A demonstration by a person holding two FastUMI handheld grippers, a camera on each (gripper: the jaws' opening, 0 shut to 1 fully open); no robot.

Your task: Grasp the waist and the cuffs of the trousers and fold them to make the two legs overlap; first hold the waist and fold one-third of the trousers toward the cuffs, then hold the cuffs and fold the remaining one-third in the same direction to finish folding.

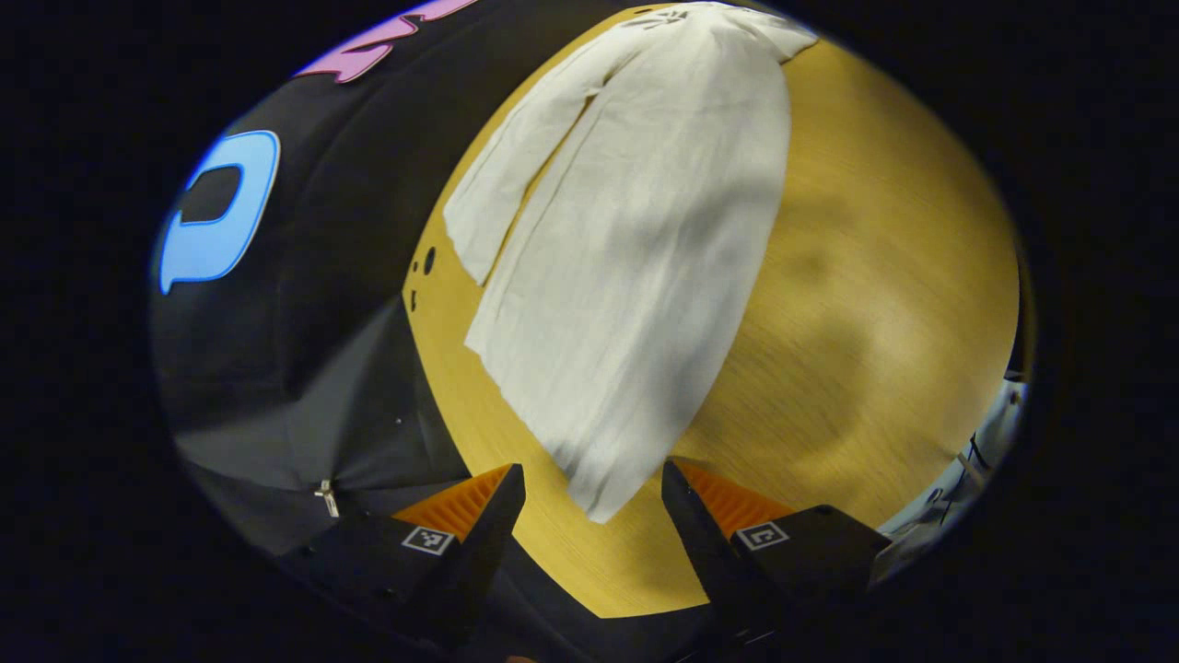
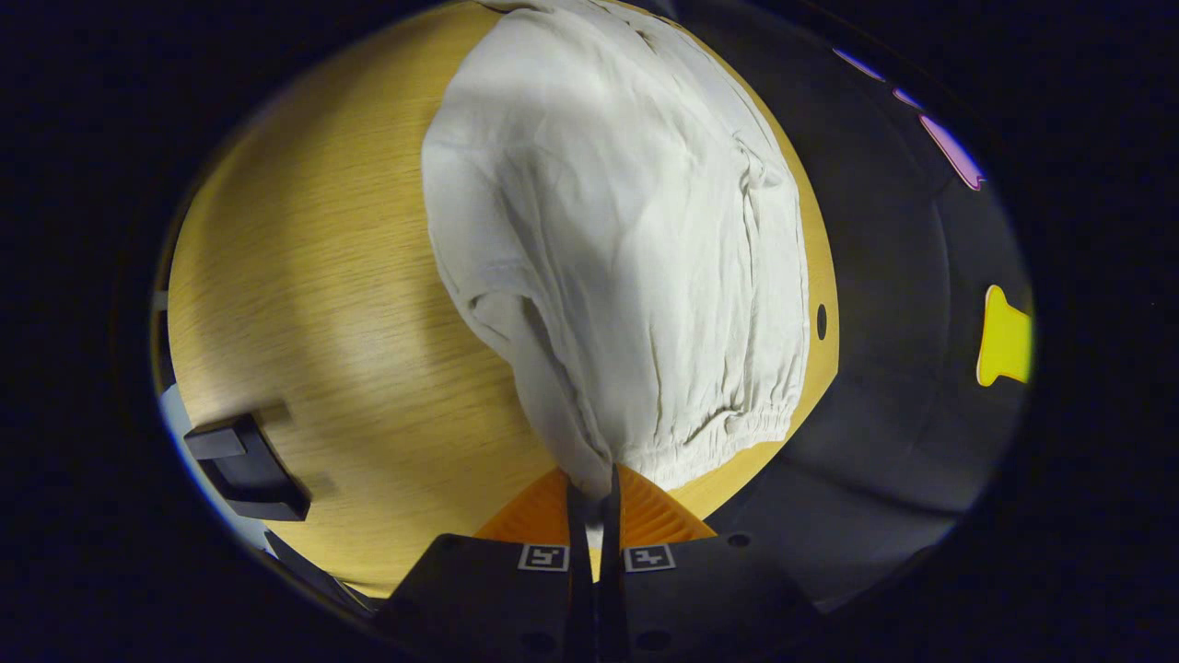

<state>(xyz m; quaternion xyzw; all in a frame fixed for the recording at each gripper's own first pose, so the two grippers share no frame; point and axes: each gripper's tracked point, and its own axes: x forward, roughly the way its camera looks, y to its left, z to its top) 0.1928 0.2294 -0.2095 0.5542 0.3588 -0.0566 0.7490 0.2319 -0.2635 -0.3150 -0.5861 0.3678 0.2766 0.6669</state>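
In the left gripper view, the white trousers [image 1: 636,249] lie spread on the wooden table [image 1: 866,304], running from the far end of the table down toward the camera. The two legs are partly apart: a narrower strip of one leg shows on the left, with a thin wedge of table between it and the wider leg. The near cuff [image 1: 603,493] ends as a pointed corner lying between the fingers of the left gripper [image 1: 594,488], which stands released, its fingers wide apart and pressing on nothing (the cloth touches neither finger as far as can be seen). Soft shadows fall on the table to the right of the trousers.

In the right gripper view, the gathered waist [image 2: 718,433] of the trousers lies at the near end, close to the table's right edge. The right gripper [image 2: 594,483] is clenched on a corner of the waist, both fingers pinching the cloth, which rises slightly into a ridge there. A dark bracket-like object [image 2: 244,470] sits at the near left edge of the table.
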